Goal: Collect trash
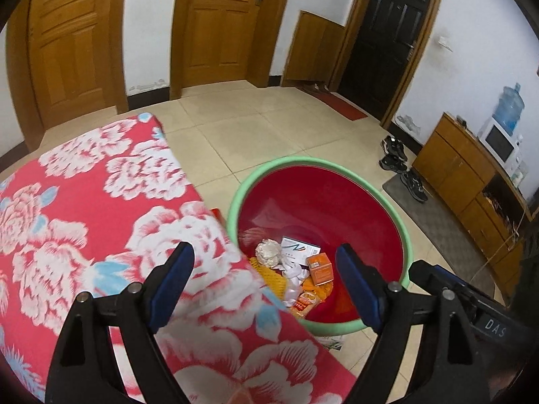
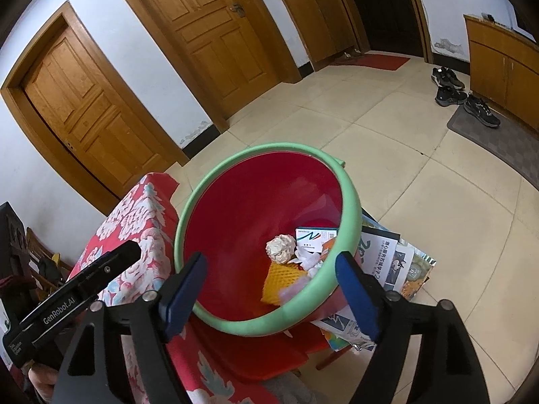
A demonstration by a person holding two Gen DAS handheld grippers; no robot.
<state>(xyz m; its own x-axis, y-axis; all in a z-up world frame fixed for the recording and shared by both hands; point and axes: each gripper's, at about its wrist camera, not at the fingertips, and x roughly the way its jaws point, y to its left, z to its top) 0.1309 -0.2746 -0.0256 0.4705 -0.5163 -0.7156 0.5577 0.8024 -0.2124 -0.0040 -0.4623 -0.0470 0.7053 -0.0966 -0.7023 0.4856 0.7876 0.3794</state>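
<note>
Trash lies heaped in the bottom of a red basin (image 2: pixel 235 208) with a green rim, standing on the floor just beside a tabletop (image 1: pixel 84 202) under a red floral cloth. A white carton (image 2: pixel 315 235) leans flat against the far wall, its long axis across the basin. An orange mesh sleeve (image 2: pixel 281 279), a crumpled paper ball (image 2: pixel 279 248) and a small orange box (image 1: pixel 320 268) sit near it. Left gripper (image 1: pixel 264 259) and right gripper (image 2: pixel 271 269) both hang spread wide with nothing between their fingers.
</note>
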